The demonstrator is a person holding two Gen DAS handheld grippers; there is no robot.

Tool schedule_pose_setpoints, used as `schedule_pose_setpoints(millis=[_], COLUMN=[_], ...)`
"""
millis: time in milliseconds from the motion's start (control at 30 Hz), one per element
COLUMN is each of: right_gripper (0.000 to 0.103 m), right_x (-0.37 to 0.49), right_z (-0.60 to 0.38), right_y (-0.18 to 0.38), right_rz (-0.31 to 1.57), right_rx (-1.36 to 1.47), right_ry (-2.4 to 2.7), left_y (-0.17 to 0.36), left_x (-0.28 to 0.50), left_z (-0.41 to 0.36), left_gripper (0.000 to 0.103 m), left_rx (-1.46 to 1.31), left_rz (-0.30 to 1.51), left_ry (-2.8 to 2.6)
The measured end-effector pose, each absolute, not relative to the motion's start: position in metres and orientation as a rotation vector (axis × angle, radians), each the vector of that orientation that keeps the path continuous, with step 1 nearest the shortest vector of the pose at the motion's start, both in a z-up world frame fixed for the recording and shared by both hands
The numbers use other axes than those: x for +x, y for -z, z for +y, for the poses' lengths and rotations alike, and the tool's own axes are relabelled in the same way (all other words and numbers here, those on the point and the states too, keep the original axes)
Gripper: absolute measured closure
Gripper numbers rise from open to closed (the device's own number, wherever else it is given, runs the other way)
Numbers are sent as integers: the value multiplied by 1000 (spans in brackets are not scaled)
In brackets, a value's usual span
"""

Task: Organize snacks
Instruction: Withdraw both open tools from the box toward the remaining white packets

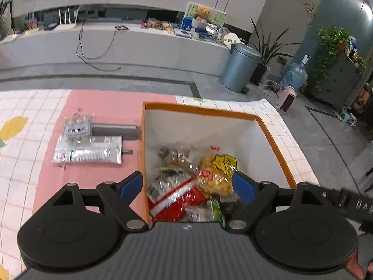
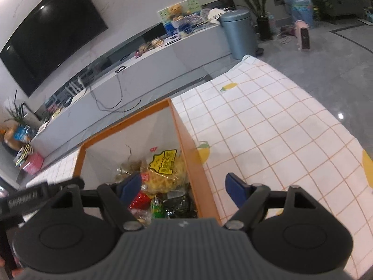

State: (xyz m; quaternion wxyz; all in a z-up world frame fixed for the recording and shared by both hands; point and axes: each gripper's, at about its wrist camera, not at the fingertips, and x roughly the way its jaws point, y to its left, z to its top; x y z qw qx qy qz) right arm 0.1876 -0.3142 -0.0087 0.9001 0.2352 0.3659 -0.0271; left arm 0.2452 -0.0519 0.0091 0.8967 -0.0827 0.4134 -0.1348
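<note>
Left wrist view: the left gripper [image 1: 187,184] hangs over the orange box [image 1: 200,110] with its fingers spread wide, gripping nothing. Several snack bags [image 1: 198,182] lie heaped inside the box. Two more packets [image 1: 87,149] lie on the pink mat [image 1: 112,102] beside it. The right gripper [image 2: 183,186] is also parted and empty, straddling the box's wall.

One orange box [image 1: 275,140], two snack packs [image 1: 87,150] outside it.
</note>
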Motion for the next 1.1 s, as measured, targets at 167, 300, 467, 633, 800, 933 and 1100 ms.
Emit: schedule_pose_setpoints(millis=[167, 300, 467, 633, 800, 933, 1100], right_gripper=[26, 26, 26, 26, 26, 26, 26], right_x=[175, 169, 167, 171, 174, 179, 185], right_z=[-292, -268, -239, -212, -181, -157, -136], right_y=[-14, -23, -27, -29, -31, -29, -20], right_rz=[699, 677, 673, 664, 620, 593, 604], right_rx=[438, 353, 264, 206, 182, 158, 145], right_ry=[4, -11, -38, -39, -87, -126, -180], left_y=[-13, -18, -23, -21, -12, 0, 14], left_x=[232, 221, 207, 198, 198, 198, 211], left_z=[-41, -28, -6, 27, 69, 95, 118], left_gripper=[2, 2, 2, 2, 2, 2, 2], left_rx=[-179, -166, -105, -103, -150, -122, -150], left_rz=[850, 849, 849, 835, 830, 798, 807], left_ry=[281, 277, 247, 227, 200, 173, 166])
